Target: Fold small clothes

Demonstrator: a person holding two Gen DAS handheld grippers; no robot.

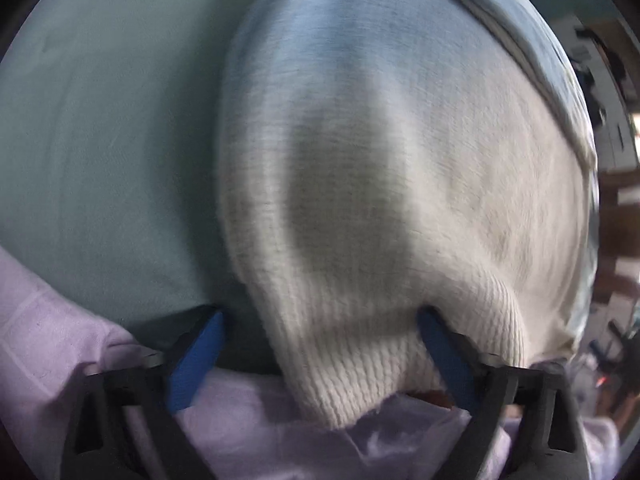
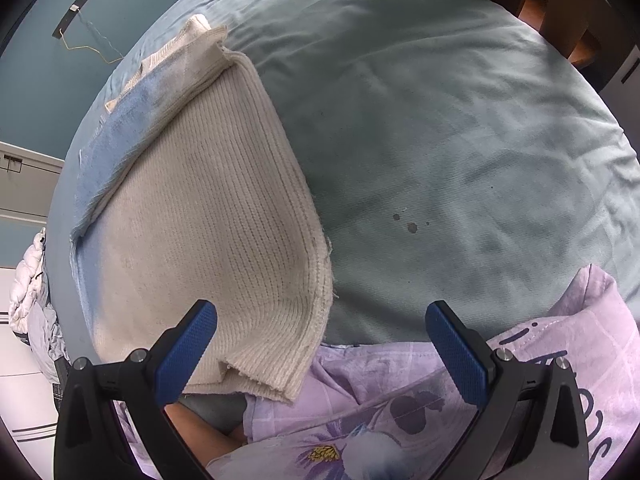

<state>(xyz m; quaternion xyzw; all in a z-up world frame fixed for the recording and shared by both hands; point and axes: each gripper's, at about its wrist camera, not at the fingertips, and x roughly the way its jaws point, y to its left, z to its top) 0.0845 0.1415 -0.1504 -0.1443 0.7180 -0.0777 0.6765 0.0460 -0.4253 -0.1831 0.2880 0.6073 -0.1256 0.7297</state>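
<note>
Bed (image 2: pixel 440 120): a pale green sheet is covering it and filling most of both views; a few small dark spots are showing near its middle in the right wrist view.
Quilt (image 2: pixel 400 408): a lilac, flower-printed cover is bunching along the near edge of the bed, under both grippers.
Knit (image 2: pixel 208 220): the cream garment with a blue band is lying on the sheet, already doubled over, its upper layer slanting across the blue part; its near corner is overhanging the quilt.
Handling: judging by the ribbed weave and the way the hem is drooping, it is looking soft, light and limp, not slippery; it is likely sagging and stretching if lifted by one point, so two corners are serving better than the middle.
Where to grip: the thick stitched hem at the near corners is offering the firmest bite, both layers together.
Left gripper (image 1: pixel 320 344): its blue pads are standing apart on either side of the near fold of the knit (image 1: pixel 360 200); the cloth is lying between them, one pad seeming to brush it, but the blur is leaving it unclear whether anything is being pinched yet.
Right gripper (image 2: pixel 320 352): its jaws are gaping wide and holding nothing; the left pad is hovering over the knit's near corner, the right pad over quilt and sheet.
</note>
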